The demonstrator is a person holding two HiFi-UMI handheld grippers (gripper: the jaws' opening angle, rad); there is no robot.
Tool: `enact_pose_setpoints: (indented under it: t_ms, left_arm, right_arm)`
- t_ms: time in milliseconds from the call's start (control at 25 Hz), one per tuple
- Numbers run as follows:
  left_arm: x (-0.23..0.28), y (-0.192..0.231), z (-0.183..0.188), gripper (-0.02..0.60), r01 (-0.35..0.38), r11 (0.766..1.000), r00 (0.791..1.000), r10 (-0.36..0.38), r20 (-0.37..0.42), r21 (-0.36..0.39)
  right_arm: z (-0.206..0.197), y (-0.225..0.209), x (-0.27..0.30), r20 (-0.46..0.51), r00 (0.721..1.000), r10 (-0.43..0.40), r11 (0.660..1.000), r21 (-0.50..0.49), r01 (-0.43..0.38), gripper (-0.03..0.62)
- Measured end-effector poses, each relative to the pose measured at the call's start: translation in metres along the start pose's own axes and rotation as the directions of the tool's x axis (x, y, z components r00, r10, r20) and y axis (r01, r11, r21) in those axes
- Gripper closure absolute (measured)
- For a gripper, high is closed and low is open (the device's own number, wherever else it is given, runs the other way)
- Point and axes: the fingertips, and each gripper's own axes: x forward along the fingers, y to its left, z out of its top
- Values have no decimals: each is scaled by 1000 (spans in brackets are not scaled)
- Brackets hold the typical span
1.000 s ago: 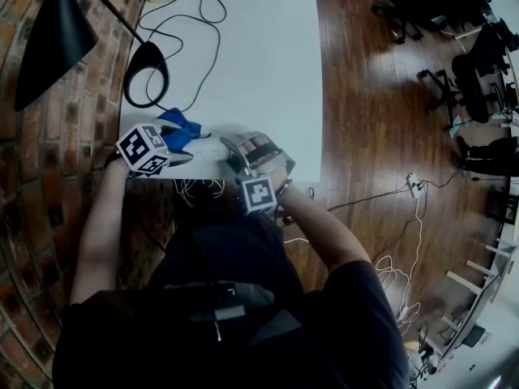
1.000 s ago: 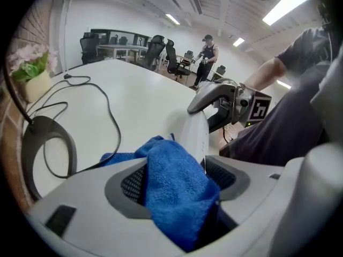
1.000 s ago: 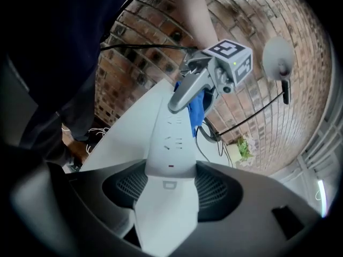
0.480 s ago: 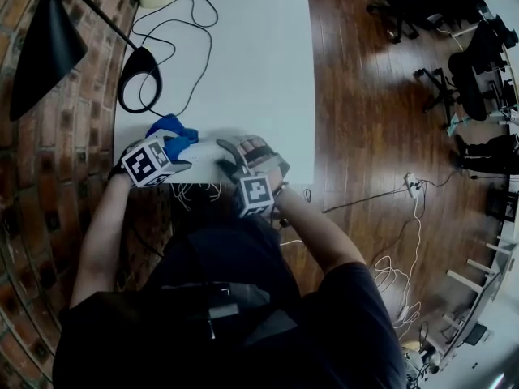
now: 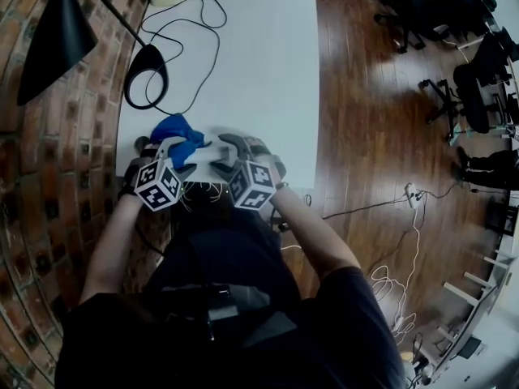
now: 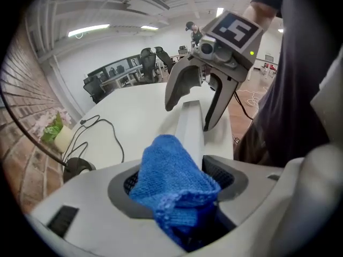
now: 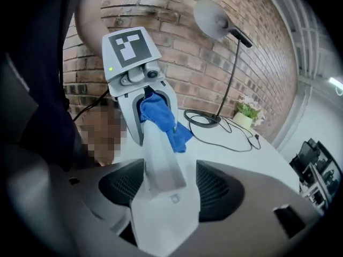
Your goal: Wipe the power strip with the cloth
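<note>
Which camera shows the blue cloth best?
The left gripper view: the cloth fills the foreground between the jaws, weave and folds clear. The head view shows only a small blue patch. The right gripper view shows it farther off, at the strip's far end, partly inside the left hand-held gripper.

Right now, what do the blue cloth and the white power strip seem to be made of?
The cloth looks like soft knitted fabric: a looped weave and folds show. The power strip is probably smooth, matte white plastic: flat, even faces.
</note>
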Motion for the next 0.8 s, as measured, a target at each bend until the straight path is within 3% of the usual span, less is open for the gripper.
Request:
enact_pose_setpoints:
  t_ms: [200,360,400,640,800]
  left_arm:
    - [-1,-3,-1,288,-36,999,999,36,-4,17]
    - [0,-1,-1,287,-60,998,998,60,-17,-7]
    - [0,-1,-1,286,-66,998,998,66,-24,-16]
    - [-5,4,-3,276,-93,994,995,91,-29,-60]
    - [-17,14,-1,273,-137,983,991,136,-17,-125]
  right_arm:
    - [3,9,7,-2,997,82,997,9,-82,283]
    - [2,13,9,-8,994,109,994,30,-109,344]
    - [0,15,9,-12,993,113,993,28,-113,392]
    - [-2,16,13,-19,990,143,990,22,-142,393]
    - [-9,12,16,-18,981,193,974,121,-190,396]
